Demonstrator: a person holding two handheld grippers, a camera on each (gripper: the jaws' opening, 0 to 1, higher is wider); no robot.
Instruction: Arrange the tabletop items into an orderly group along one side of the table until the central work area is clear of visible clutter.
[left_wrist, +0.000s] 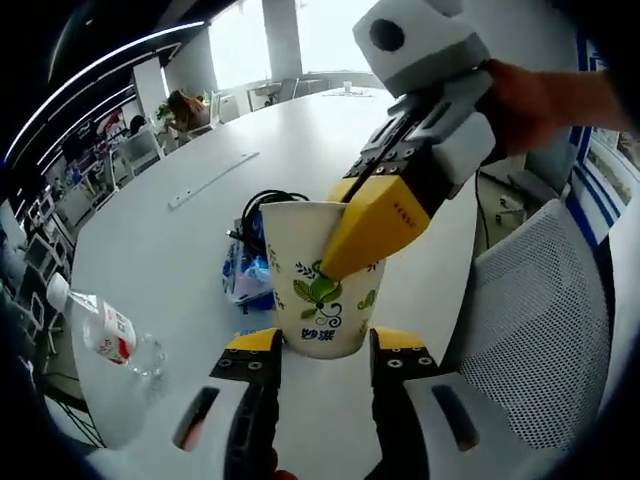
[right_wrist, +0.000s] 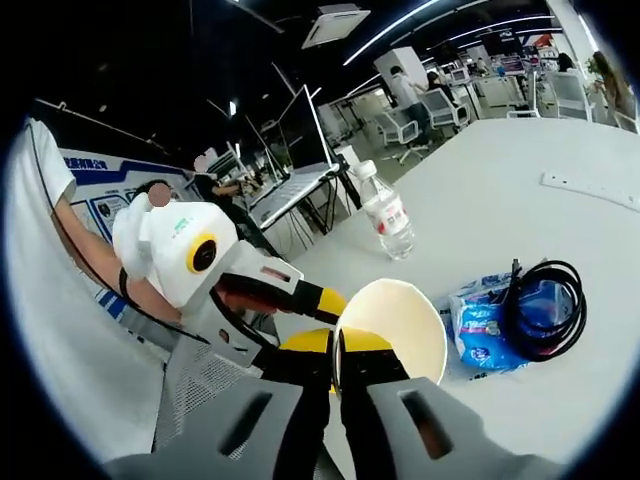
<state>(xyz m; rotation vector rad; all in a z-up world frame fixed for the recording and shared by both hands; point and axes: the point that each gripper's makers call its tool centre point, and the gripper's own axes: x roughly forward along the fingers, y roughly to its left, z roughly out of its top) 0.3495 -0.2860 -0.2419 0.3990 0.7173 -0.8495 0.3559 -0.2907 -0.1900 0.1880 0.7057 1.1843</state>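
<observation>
Hidden or unclear: the blue plastic packet (left_wrist: 243, 278) sits half behind the paper cup (left_wrist: 318, 290) in the left gripper view, and its print cannot be read. The black cable coil (right_wrist: 545, 307) lies on top of that packet. The cup's interior shows pale and bare as far as it can be seen.

Surface and room: white round table (left_wrist: 300, 150) in an open office with desks, chairs and seated people in the background. A mesh chair (left_wrist: 545, 320) stands beside the table edge. A thin white strip (left_wrist: 213, 179) lies flat farther across the table.

Containers: paper cup with green leaf print, upright near the table edge. A clear water bottle (left_wrist: 108, 333) with a red-and-white label stands well apart from it.

Tools: right gripper (right_wrist: 337, 362) pinches the cup's rim, one jaw inside, one outside. Left gripper (left_wrist: 322, 345) has its jaws spread wide, just short of the cup's base, gripping nothing.
</observation>
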